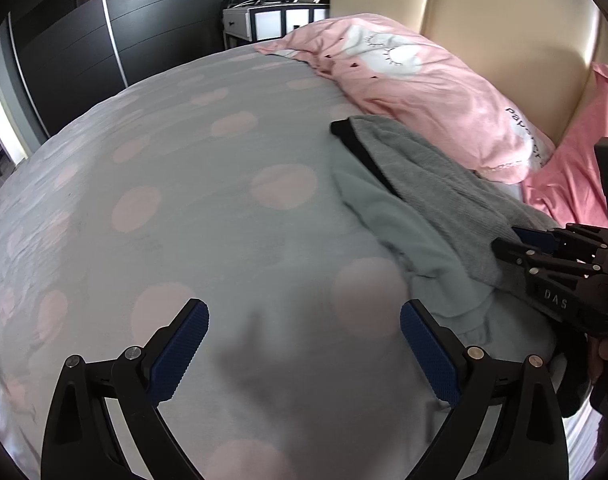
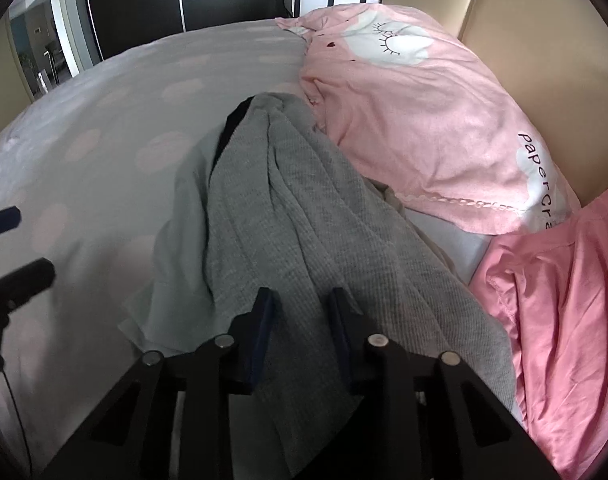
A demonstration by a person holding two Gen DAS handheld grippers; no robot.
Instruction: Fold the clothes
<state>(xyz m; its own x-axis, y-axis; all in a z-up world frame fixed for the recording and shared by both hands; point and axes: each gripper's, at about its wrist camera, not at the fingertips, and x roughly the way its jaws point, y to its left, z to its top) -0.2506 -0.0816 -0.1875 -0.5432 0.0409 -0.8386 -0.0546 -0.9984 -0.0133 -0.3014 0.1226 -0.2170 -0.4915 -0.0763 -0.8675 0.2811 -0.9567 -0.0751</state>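
Note:
A pile of clothes lies on the bed: a grey knit garment (image 2: 304,208) on top, a pale green garment (image 2: 180,216) beneath it on the left, and a black piece (image 2: 234,120) at the far end. The pile also shows in the left wrist view (image 1: 436,192). My right gripper (image 2: 302,308) is shut on a fold of the grey knit garment; it shows in the left wrist view (image 1: 516,240) at the right edge. My left gripper (image 1: 304,328) is open and empty above the bedspread, left of the pile.
The bed has a grey spread with pink dots (image 1: 184,200). A pink pillow (image 2: 424,120) lies against the cream headboard (image 2: 544,60). A pink cloth (image 2: 564,300) lies right of the pile. A dark wardrobe (image 1: 104,40) and a white nightstand (image 1: 272,20) stand behind.

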